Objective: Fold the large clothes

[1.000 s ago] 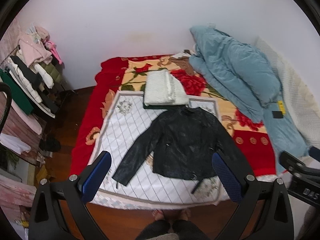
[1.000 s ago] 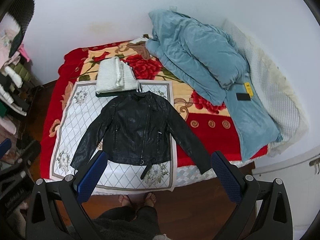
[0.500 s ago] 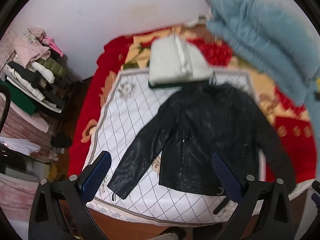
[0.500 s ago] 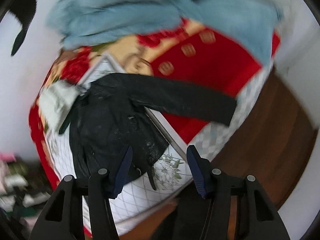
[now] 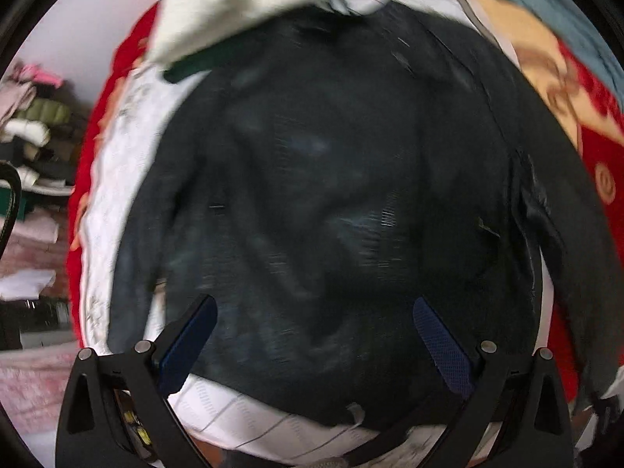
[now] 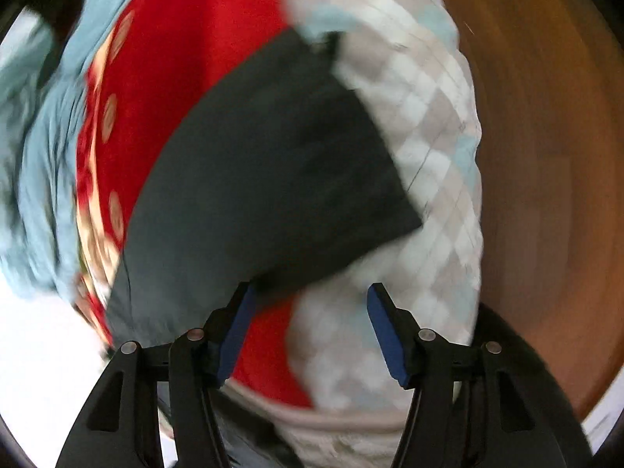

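A black leather jacket (image 5: 331, 195) lies spread flat on the bed and fills the blurred left wrist view. My left gripper (image 5: 314, 341) is open and empty, close above the jacket's lower body near its hem. In the right wrist view the jacket's sleeve (image 6: 265, 179) lies across the red blanket and the white quilted cover, its cuff toward the bed's edge. My right gripper (image 6: 310, 327) is open and empty, just short of the sleeve, its left finger (image 6: 236, 331) at the sleeve's edge.
A folded white garment (image 5: 234, 4) lies beyond the jacket's collar. The red floral blanket (image 6: 187, 39) and white quilted cover (image 6: 429, 117) are under the jacket. A blue-grey duvet (image 6: 35, 156) lies to the left. Wooden floor (image 6: 546, 156) borders the bed. Stacked clothes (image 5: 31, 124) are at the left.
Both grippers have dropped close to the bed. The left one has closed in on the jacket's body, the right one on the end of its sleeve. Both stay open.
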A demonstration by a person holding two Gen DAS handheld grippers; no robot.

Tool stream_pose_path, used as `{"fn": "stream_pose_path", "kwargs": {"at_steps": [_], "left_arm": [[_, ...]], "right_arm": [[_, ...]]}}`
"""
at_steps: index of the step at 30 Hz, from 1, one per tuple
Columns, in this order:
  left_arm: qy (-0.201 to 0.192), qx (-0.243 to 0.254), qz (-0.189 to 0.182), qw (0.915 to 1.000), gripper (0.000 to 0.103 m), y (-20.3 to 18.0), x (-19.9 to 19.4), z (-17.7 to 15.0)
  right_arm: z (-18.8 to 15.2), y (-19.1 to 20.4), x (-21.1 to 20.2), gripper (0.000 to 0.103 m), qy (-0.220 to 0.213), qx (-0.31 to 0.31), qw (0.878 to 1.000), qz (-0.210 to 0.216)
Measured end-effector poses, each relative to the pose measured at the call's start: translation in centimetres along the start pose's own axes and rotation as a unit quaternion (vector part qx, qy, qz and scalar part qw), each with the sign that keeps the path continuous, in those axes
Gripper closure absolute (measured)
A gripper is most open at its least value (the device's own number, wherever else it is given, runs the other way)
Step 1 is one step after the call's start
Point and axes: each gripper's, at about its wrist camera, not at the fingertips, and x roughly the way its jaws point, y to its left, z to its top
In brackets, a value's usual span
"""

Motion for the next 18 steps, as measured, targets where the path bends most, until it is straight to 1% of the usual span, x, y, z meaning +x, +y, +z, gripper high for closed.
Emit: {"fn": "stream_pose_path", "kwargs": {"at_steps": [1, 2, 3, 4, 5, 7, 9, 10, 11, 12, 13, 14, 15, 16, 17, 18], "left_arm": [[0.001, 0.009, -0.001, 1.0000, 0.000, -1.1, 0.7, 0.0], [0.004, 0.016, -0.004, 0.9999, 0.000, -2.5, 1.4, 0.3], [0.005, 0.018, -0.008, 0.9998, 0.000, -3.2, 1.7, 0.3], [0.005, 0.020, -0.011, 0.9997, 0.000, -3.9, 1.9, 0.5], [0.003, 0.023, -0.017, 0.9996, 0.000, -4.9, 2.0, 0.7], [-0.007, 0.029, -0.027, 0.9992, 0.000, -6.0, 1.8, 1.1], [-0.019, 0.038, -0.037, 0.9984, 0.000, -7.3, 1.6, 1.6], [-0.023, 0.043, -0.041, 0.9980, 0.000, -7.8, 1.4, 1.6], [-0.028, 0.047, -0.043, 0.9976, 0.000, -8.2, 1.3, 1.7], [-0.033, 0.049, -0.043, 0.9973, 0.000, -8.6, 1.1, 1.7], [-0.037, 0.048, -0.042, 0.9972, 0.000, -8.9, 1.1, 1.8], [-0.041, 0.045, -0.042, 0.9972, 0.000, -9.1, 1.1, 1.8], [-0.043, 0.043, -0.040, 0.9974, 0.000, -9.0, 1.0, 1.8], [-0.042, 0.041, -0.039, 0.9975, 0.000, -9.0, 0.9, 1.8], [-0.041, 0.038, -0.038, 0.9977, 0.000, -8.9, 0.9, 2.0], [-0.041, 0.034, -0.038, 0.9979, 0.000, -8.8, 0.8, 1.9]], "right_arm": [[0.4, -0.5, 0.2, 0.041, -0.013, 0.014, 0.999, 0.031], [0.3, -0.5, 0.0, 0.042, -0.025, 0.017, 0.998, 0.051], [0.3, -0.5, -0.3, 0.050, -0.042, 0.016, 0.997, 0.066], [0.2, -0.2, -0.8, 0.071, -0.066, 0.011, 0.995, 0.074], [0.0, 0.1, -1.5, 0.079, -0.091, 0.005, 0.993, 0.080], [-0.6, 1.1, -2.5, 0.089, -0.125, -0.015, 0.988, 0.086], [-1.1, 2.4, -3.4, 0.089, -0.145, -0.039, 0.984, 0.092], [-0.9, 3.0, -3.1, 0.089, -0.144, -0.061, 0.983, 0.095], [-0.8, 3.6, -3.0, 0.088, -0.137, -0.068, 0.984, 0.088], [-0.1, 3.7, -1.9, 0.079, -0.124, -0.071, 0.987, 0.071], [0.2, 3.8, -1.4, 0.056, -0.111, -0.066, 0.989, 0.066], [0.7, 3.4, -0.3, 0.048, -0.100, -0.054, 0.991, 0.077], [1.0, 3.0, 0.4, 0.046, -0.103, -0.037, 0.989, 0.101], [1.2, 2.9, 0.5, 0.049, -0.107, -0.030, 0.987, 0.116], [1.2, 3.1, 0.5, 0.056, -0.117, -0.026, 0.985, 0.121], [0.8, 3.7, 0.0, 0.074, -0.140, -0.028, 0.983, 0.115]]}}
